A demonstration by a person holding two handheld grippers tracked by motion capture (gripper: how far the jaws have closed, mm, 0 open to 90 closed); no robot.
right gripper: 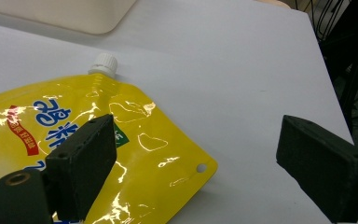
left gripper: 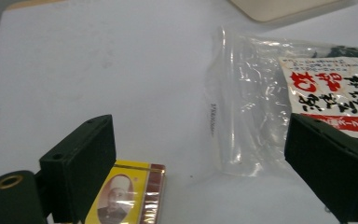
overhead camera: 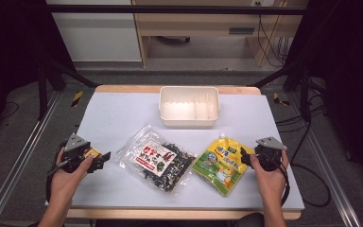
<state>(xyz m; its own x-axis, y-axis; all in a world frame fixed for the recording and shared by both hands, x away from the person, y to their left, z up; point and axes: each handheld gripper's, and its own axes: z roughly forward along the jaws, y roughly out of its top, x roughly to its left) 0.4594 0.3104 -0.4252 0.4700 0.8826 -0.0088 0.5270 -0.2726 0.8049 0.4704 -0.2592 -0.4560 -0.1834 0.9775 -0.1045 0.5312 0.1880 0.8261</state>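
A: Two hand-held grippers sit at the near edge of a white table (overhead camera: 123, 113), one in each of a person's hands. What is each one doing?

B: The left gripper (overhead camera: 105, 157) is at the left, its jaws spread wide with nothing between them. In the left gripper view, a small yellow box (left gripper: 129, 192) printed with a portrait lies on the table just beside one jaw; whether it touches the jaw is hard to tell.

A: And the other?

B: The right gripper (overhead camera: 244, 158) is at the right, its jaws also wide apart and holding nothing. In the right gripper view, one jaw hangs over the edge of a yellow spouted pouch (right gripper: 88, 140), and the other is over bare table.

A: What lies between the two grippers?

B: Next to the left gripper is a clear bag of dark dried food (overhead camera: 156, 158) with a white and red label, lying flat. Its clear end points toward the left gripper, close to the jaws but apart from them. Just to its right lies the yellow pouch, flat, with its white cap pointing away from the person.

A: Anything farther back?

B: A cream plastic bin (overhead camera: 189, 118) stands near the far edge, behind the bag and pouch. A divider splits it into compartments.
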